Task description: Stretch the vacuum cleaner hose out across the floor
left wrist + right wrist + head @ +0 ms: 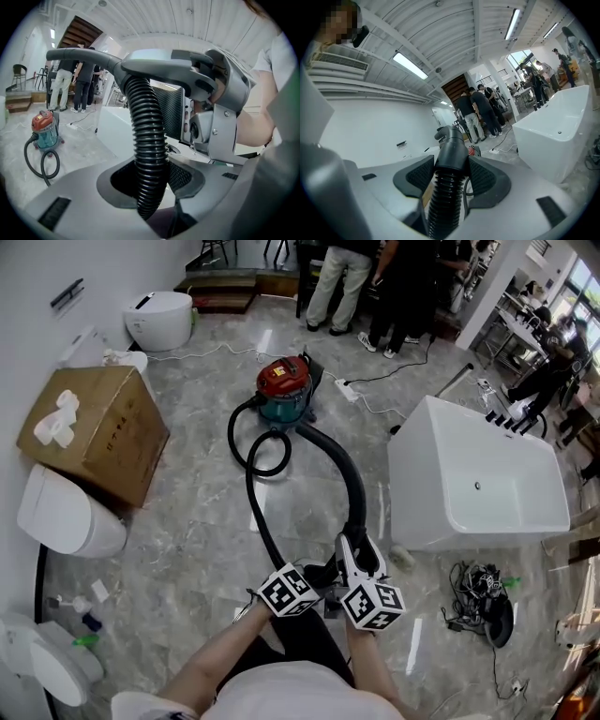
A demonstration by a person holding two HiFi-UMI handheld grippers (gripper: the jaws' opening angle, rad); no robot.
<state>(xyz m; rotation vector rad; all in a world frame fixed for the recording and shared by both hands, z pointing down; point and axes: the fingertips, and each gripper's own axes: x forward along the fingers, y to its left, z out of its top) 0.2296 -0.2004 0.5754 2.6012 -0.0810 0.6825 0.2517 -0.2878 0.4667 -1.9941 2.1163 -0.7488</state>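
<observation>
On the far left a box [94, 427] sits against the wall, well clear of my work. Right of it, in the middle of the floor [187, 521], stands the vacuum [284, 390], and from it the hose [352, 484] curls into a slack loop just beside the body before arching up and toward me. That loop tells me the hose is far from stretched out. My left hand-held gripper [314, 579] is closed on the ribbed part of the hose [149, 154], which runs up between its pads; I hold it there, I judge, to carry the weight of the flexible length so it does not sag and drag. Just beside it, my right hand-held gripper [359, 559] is clamped on the smooth cuff [450, 157] where the ribs end, a firmer spot that gives me control over where the free end points. I hold both low in front of me, close together, so the pull goes along the hose, not across it. To the right stands a white bathtub [478, 488]; the hose passes near its corner, so I reckon I should draw back away from it to keep the hose from catching there.
</observation>
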